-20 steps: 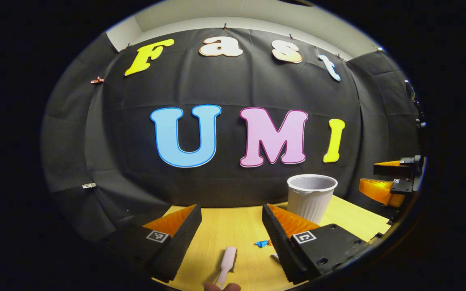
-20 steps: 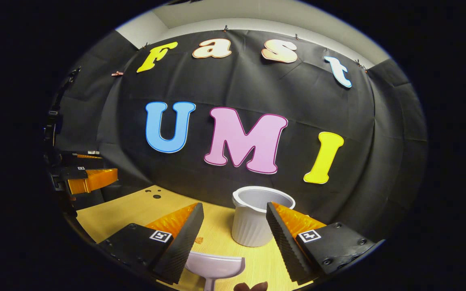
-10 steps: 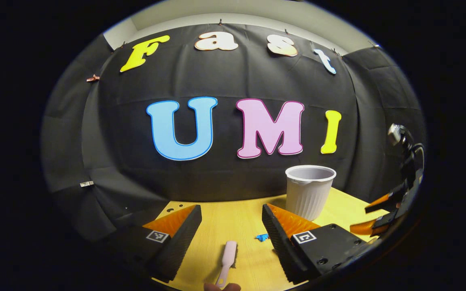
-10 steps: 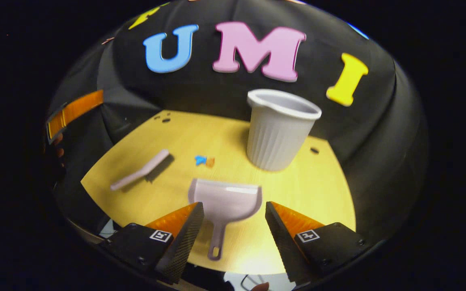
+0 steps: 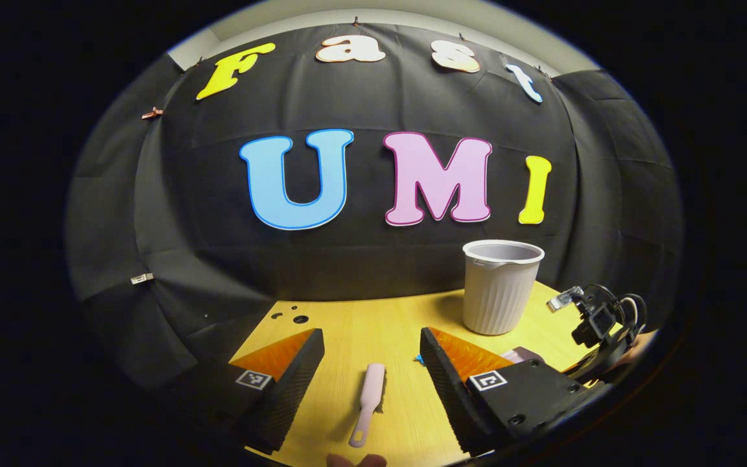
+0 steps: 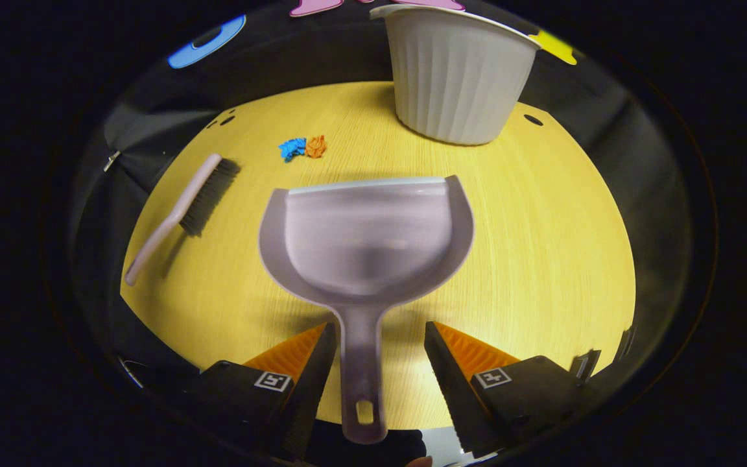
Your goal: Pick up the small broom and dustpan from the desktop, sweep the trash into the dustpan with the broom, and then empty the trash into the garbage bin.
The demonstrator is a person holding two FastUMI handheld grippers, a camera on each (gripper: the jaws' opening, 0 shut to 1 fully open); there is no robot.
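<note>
In the right gripper view, the right gripper (image 6: pixel 377 363) has its fingers apart, straddling the dustpan (image 6: pixel 364 243) handle, which runs down to 6 o'clock between them. I cannot tell whether the left finger already touches it; the right one stands clear. If the fingers close off-centre, the handle could be pushed sideways and the pan could spin on the desk (image 6: pixel 542 246). A grip far down the handle may also let the scoop droop. Beyond the pan's lip, toward 11 o'clock, lies the trash (image 6: pixel 303 148), two small scraps, blue and orange. A nudge forward could scatter them toward the bin (image 6: pixel 454 71) at 12 o'clock.

In the left gripper view, the left gripper (image 5: pixel 372 366) is also spread, with the broom (image 5: pixel 368 401) lying on the desk between its fingers, handle end at 6 o'clock. The fingers appear to be above it, not touching. Coming down tilted, they may catch only the bristles or skid the light broom away. The bin stands near at 2 o'clock, so a wide swing could tip it.
</note>
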